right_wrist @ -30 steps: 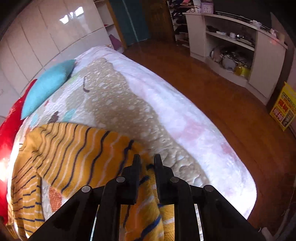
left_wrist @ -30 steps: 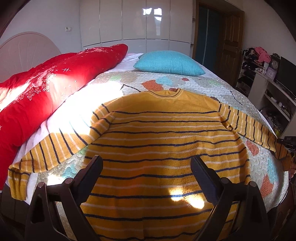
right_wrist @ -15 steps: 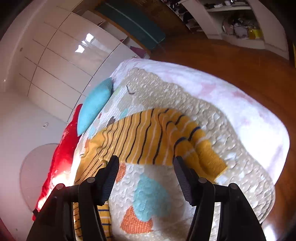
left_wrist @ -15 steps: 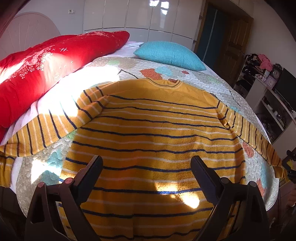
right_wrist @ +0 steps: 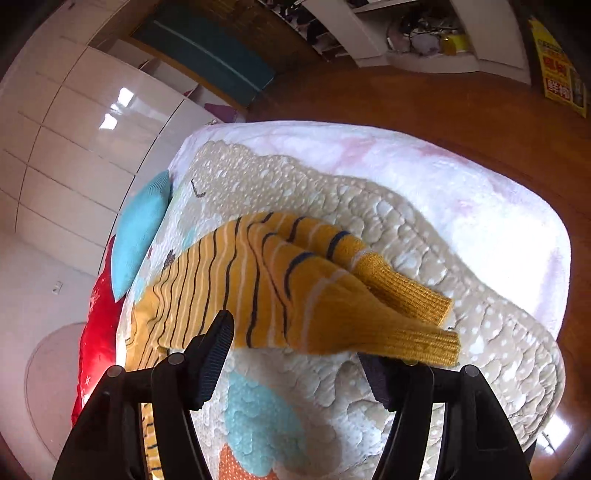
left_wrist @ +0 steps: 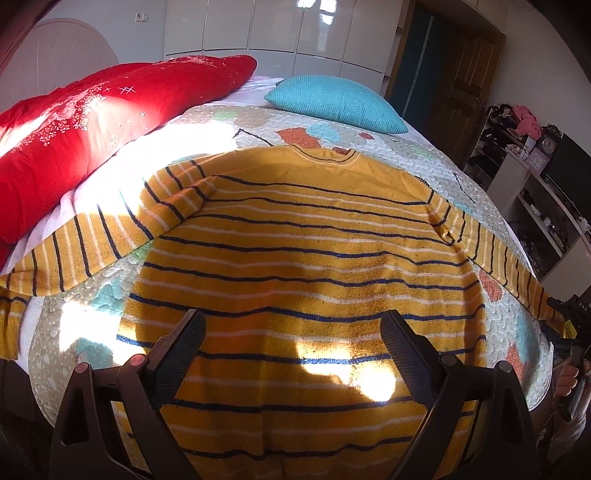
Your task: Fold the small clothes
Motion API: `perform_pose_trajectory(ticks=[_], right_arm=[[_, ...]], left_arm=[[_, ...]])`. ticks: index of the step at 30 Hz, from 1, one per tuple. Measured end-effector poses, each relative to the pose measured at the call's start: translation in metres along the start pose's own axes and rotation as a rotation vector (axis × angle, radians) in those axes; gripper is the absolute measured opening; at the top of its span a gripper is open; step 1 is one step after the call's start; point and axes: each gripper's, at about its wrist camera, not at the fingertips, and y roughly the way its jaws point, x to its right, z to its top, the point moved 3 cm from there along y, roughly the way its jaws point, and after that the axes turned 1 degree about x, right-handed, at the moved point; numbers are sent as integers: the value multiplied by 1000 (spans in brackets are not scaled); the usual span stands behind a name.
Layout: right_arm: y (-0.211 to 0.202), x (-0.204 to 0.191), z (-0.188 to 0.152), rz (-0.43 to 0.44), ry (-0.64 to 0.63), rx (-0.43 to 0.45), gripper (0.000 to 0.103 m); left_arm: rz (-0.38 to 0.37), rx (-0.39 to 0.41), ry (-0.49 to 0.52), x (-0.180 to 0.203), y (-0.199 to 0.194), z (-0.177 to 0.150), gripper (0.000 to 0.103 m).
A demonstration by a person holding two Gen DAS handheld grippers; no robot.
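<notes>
- The sweater (left_wrist: 295,236) lies flat on the bed (left_wrist: 465,177), sleeves spread left and right.
- A pillow (left_wrist: 336,98) sits beyond its collar.
- A quilt (left_wrist: 92,122) lies far left.

Sunlit bed (left_wrist: 424,162) w/ red duvet (left_wrist: 92,125) – glossy white wardrobe (left_wrist: 258,29), wood floor (right_wrist: 480,122).

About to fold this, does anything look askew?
Yes: the sweater lies flat, but its right sleeve is bunched near the bed edge, with its cuff doubled.

Knitted sweater (left_wrist: 295,258), quilted bedspread (right_wrist: 424,236), glossy wardrobe (left_wrist: 258,26)
</notes>
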Motion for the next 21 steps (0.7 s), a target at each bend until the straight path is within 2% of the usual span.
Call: perform_pose_trajectory(ticks=[2,3,4,6,9,11,14,17,21], right_arm=[[0,0,11,-46,4,48,70],[1,1,16,-61,12,57,65],[4,2,21,-60,21,54,39],[11,2,32,-58,30,12,12],[2,-18,42,-57,-21,35,10],[-9,-51,43,-52,-124,64,10],[-8,-122,32,-6,-299,66,9],[13,-204,0,62,-472,22,8],[58,-302,-62,152,-646,-75,8]], left_arm=[[0,4,-9,-2,-1,0,95],[0,6,-11,-3,-1,-1,95],[-2,6,-14,-4,-1,-1,95],[-5,6,-20,-7,-2,-3,95],[1,9,-30,-15,-4,-6,95],[7,13,-50,-24,-7,-8,95],[2,16,-100,-42,-10,-11,95],[0,26,-151,-60,-15,-15,95],[17,47,-199,-87,-27,-22,95]])
